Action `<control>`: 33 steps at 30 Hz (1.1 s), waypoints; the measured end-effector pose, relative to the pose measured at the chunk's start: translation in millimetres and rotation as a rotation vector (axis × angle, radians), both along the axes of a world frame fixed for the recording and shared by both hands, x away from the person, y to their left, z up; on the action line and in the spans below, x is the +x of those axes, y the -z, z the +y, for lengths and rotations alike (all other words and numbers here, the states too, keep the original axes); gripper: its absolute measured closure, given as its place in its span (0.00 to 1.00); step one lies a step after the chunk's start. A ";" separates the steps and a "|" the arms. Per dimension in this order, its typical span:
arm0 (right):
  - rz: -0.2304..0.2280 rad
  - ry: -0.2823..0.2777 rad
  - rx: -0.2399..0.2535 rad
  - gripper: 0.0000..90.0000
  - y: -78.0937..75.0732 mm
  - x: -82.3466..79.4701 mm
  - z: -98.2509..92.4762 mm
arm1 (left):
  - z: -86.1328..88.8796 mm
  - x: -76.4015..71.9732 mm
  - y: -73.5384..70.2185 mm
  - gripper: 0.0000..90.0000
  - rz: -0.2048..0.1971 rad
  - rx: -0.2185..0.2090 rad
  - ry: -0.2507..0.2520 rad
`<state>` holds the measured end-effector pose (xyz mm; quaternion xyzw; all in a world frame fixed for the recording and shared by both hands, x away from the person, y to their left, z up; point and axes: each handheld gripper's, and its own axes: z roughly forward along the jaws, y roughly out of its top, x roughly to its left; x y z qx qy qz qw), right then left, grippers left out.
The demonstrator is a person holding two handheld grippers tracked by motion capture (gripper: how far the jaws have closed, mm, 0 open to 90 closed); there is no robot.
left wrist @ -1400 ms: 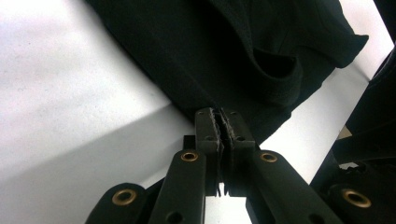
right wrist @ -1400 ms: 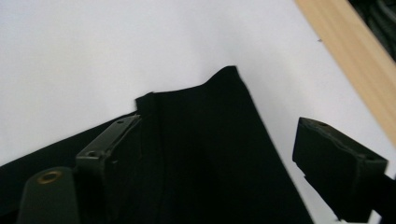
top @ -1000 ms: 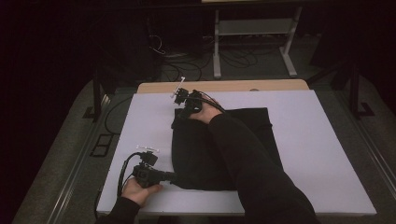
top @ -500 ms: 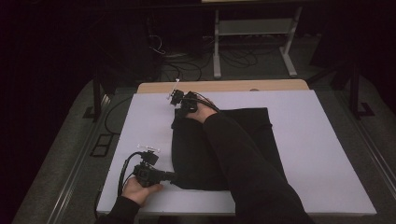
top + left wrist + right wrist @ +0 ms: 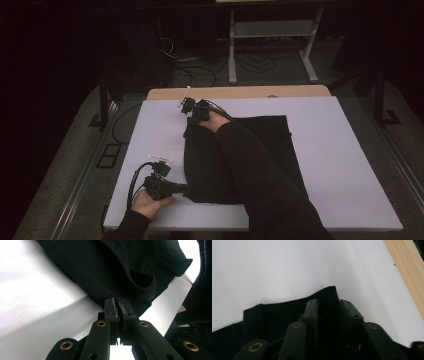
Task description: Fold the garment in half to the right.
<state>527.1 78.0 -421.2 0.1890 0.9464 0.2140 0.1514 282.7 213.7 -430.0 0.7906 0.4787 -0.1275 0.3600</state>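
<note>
On the white table (image 5: 350, 165) the black garment (image 5: 270, 145) is pinched at its near-left corner by the shut left gripper (image 5: 117, 305), while its far-left corner, between the right gripper's (image 5: 327, 305) just-closing jaws, is not yet visibly clamped, so folding remains undone.

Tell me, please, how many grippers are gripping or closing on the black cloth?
2. The left gripper is shut on the black cloth at its near left corner; the right gripper, jaws just closing, straddles the far left corner.
</note>
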 end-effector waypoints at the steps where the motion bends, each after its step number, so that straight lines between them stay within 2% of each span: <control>1: -0.005 0.002 -0.009 0.82 1.1 -0.4 0.7 | 0.0 0.0 -0.1 0.95 0.000 -0.001 0.000; 4: -0.013 -0.012 -0.030 0.91 3.8 -2.2 2.6 | -0.2 0.0 -0.1 0.95 -0.001 0.000 0.001; 7: -0.033 -0.030 -0.056 0.96 4.6 -4.5 4.2 | -0.5 0.0 -0.1 0.95 -0.001 0.000 0.000; 15: -0.075 -0.050 -0.088 0.97 -0.9 -11.4 5.0 | -0.8 -0.3 -0.7 0.95 -0.004 -0.003 0.002; 21: -0.112 -0.062 -0.107 0.98 -9.3 -17.8 1.6 | -1.4 -1.1 -2.8 0.95 -0.015 -0.023 0.001; 33: -0.195 -0.060 -0.056 0.98 -35.7 -33.1 -27.6 | -19.8 -4.9 -16.9 0.95 -0.081 -0.080 0.023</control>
